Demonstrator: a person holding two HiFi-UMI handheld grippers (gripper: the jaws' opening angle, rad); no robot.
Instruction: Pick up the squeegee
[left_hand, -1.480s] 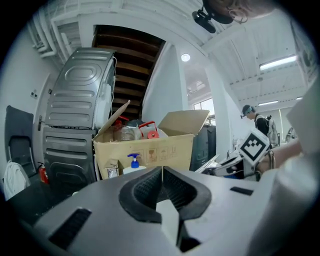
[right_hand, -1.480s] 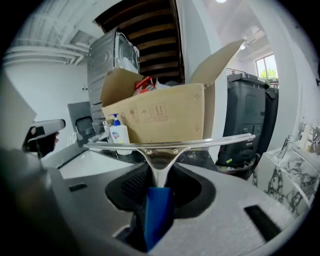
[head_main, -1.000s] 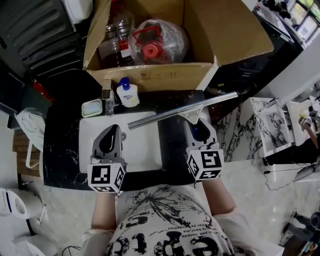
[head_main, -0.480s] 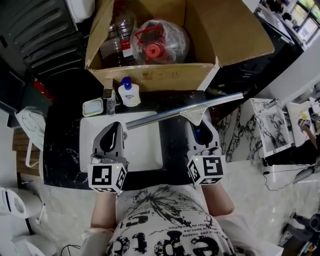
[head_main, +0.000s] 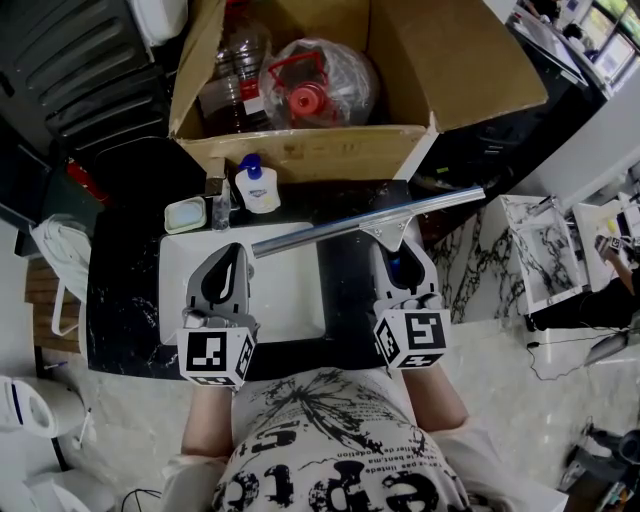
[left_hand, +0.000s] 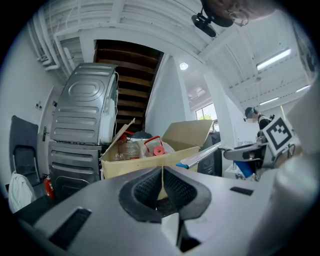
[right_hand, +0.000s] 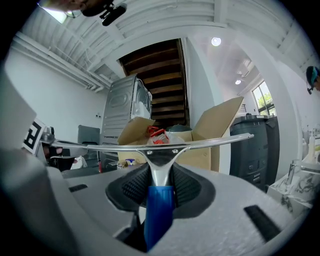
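Head view first: squeegee (head_main: 370, 222) is hanging above the black counter (head_main: 120, 290). Its metal bar is slanting from an 8 o'clock end over the white sink basin (head_main: 175, 300) to a 2 o'clock end past the counter edge. The right hand-held gripper (head_main: 398, 252) is holding it from the 6 o'clock side, forearm reaching straight out from the body. That is probably so the bar stays crosswise and clear of the cardboard box (head_main: 310, 155) at 12 o'clock. The left hand-held gripper (head_main: 225, 262) is hovering over the basin at 9 o'clock of the other, taking no part.

Left gripper view: its jaws are pressing together with nothing between them and pointing level at the box. The squeegee bar is crossing at 2 o'clock.

Right gripper view: the jaws are pinching the squeegee's blue handle just below the metal neck. The bar is lying almost level across the frame at 12 o'clock of the jaws. Gripping near the neck likely stops the long bar from swinging. The pick-up looks essentially done.
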